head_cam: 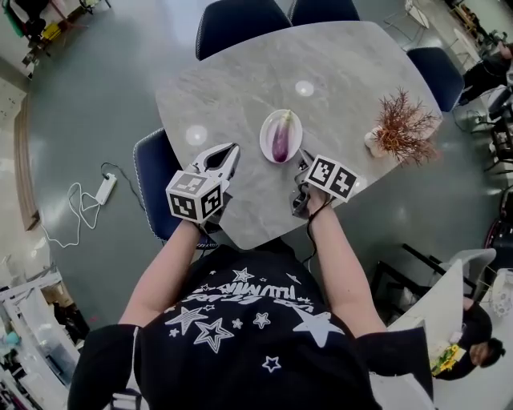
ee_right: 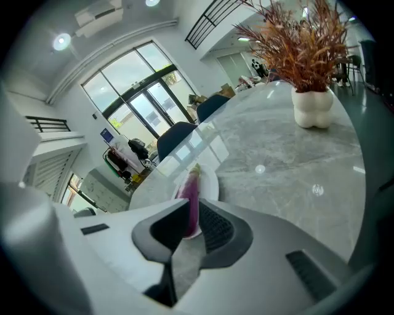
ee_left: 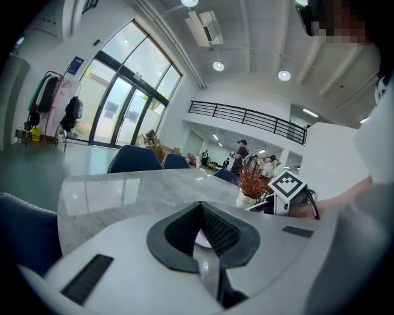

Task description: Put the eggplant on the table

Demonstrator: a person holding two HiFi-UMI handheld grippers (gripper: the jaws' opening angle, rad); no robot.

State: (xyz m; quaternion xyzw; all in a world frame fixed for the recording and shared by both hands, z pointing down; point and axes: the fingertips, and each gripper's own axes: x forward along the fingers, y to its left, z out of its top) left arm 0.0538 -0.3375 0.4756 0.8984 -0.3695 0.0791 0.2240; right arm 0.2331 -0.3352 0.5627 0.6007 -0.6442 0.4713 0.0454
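A purple eggplant (head_cam: 280,140) lies on a small white plate (head_cam: 292,118) near the front middle of the grey marble table (head_cam: 240,88). My left gripper (head_cam: 234,149) hovers at the table's near edge, left of the plate, shut and holding nothing. My right gripper (head_cam: 303,160) sits just right of and below the plate. In the right gripper view the eggplant (ee_right: 192,184) and plate (ee_right: 210,178) lie straight ahead of the right gripper (ee_right: 192,206), whose jaws stand a narrow gap apart and hold nothing. The left gripper (ee_left: 200,206) shows its tips touching.
A dried reddish plant in a white vase (head_cam: 401,128) stands at the table's right side. Dark blue chairs (head_cam: 240,24) ring the table, one (head_cam: 156,184) by my left arm. A power strip with cable (head_cam: 104,188) lies on the floor at the left.
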